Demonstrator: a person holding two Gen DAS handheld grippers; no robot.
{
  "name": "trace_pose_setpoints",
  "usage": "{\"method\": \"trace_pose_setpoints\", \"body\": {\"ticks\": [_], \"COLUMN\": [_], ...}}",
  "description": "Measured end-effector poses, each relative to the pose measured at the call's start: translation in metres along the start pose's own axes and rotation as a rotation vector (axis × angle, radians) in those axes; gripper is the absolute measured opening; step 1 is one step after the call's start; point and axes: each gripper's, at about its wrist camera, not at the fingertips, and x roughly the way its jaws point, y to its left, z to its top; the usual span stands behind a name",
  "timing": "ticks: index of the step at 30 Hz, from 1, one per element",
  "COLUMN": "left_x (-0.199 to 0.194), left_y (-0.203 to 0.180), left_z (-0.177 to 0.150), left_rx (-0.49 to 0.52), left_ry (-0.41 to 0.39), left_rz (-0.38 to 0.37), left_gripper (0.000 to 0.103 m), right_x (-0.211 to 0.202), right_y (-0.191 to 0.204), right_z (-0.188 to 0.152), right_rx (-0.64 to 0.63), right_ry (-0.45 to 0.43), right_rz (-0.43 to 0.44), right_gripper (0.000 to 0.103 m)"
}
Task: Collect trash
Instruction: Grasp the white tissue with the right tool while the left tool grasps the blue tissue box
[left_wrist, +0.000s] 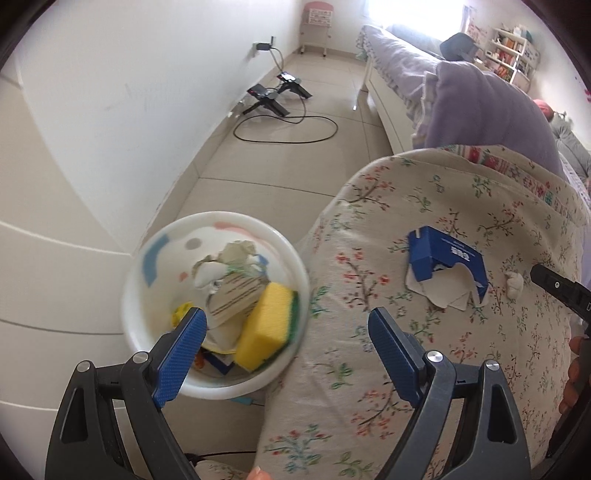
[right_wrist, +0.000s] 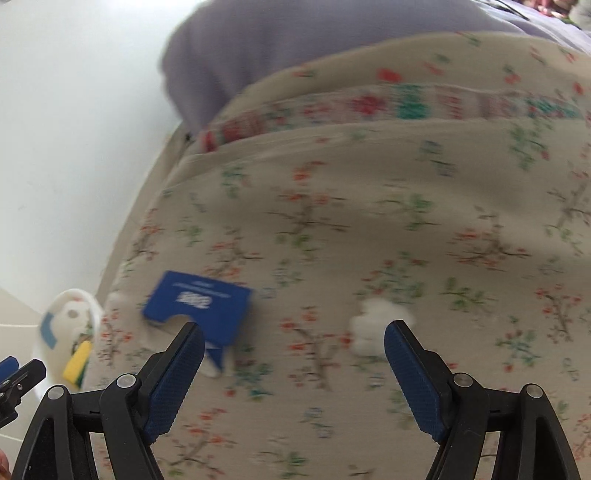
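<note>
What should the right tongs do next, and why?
Probably ease down over the little white wad and close on it. The right tongs are open and empty, the wad lies loose on the flowery bedspread right by one finger, and the bin already holds other trash. The blue box could come after.

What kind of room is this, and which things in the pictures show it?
Most likely a bedroom in a home. A bed with a purple blanket stands along one side, a floral cover lies in front, and shelves full of small items stand by the window.
</note>
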Motion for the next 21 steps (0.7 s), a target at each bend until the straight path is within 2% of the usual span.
{"method": "trace_pose_setpoints", "body": {"ticks": [11,16,21], "left_x": [0.038,0.057,0.072], "left_y": [-0.054,-0.071,-0.083], "left_z": [0.008,0.011,0.014], "left_rx": [0.057,0.073,0.072], "left_ry": [0.009,0.012,0.009], "left_rz": [-0.051,-0.074,-0.094], "left_gripper": [0.091,0.091,0.090], "right_x": [0.011,0.025,0.041], "right_y": [-0.057,-0.064,-0.054], "right_z": [0.003,-0.001,-0.005], "right_rx": [0.086,0.109,0.074], "right_ry": [0.032,0.058,0.084], "right_rz": [-0.064,-0.073,-0.088], "right_gripper": [0.084,0.084,0.083]}}
